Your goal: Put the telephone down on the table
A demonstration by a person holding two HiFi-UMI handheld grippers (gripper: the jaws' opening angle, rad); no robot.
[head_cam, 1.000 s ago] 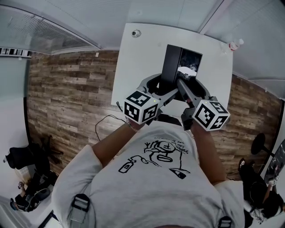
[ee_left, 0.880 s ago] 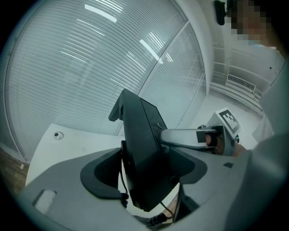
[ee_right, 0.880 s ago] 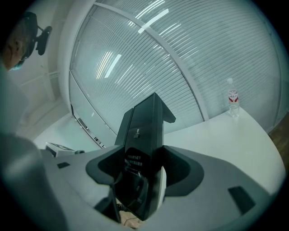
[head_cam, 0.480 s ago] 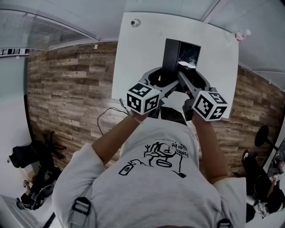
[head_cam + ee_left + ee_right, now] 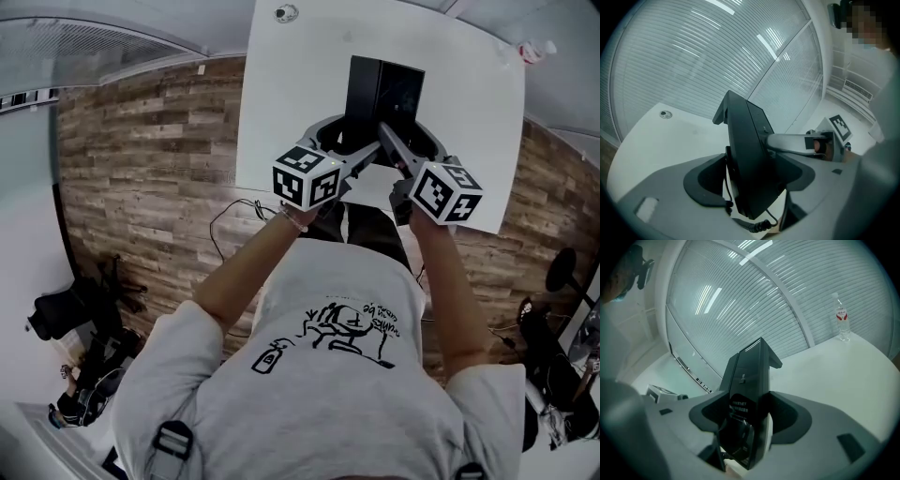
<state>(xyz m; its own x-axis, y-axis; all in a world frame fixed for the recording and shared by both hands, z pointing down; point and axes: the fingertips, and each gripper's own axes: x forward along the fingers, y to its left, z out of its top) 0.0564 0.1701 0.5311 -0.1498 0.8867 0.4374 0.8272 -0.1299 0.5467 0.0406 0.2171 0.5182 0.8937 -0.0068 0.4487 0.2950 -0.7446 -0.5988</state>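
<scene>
The black telephone (image 5: pixel 382 92) stands on end over the near part of the white table (image 5: pixel 291 103). Both grippers clamp it from the sides. My left gripper (image 5: pixel 354 142) is shut on its left flank and my right gripper (image 5: pixel 392 142) on its right. In the left gripper view the telephone (image 5: pixel 749 154) fills the gap of the left gripper (image 5: pixel 752 182), and its coiled cord (image 5: pixel 757 226) hangs below. In the right gripper view the telephone (image 5: pixel 746 390) sits in the right gripper (image 5: pixel 750 422). I cannot tell whether its base touches the table.
A clear water bottle (image 5: pixel 536 49) (image 5: pixel 842 317) stands at the table's far right corner. A small round fitting (image 5: pixel 286 12) (image 5: pixel 665 114) is set in the far left of the tabletop. Wood flooring lies on both sides, and a cable (image 5: pixel 225 220) trails on the floor at left.
The head view has shifted, so the table and both grippers sit higher in the frame. The pale glare on the telephone's face is gone. Both grippers keep their hold.
</scene>
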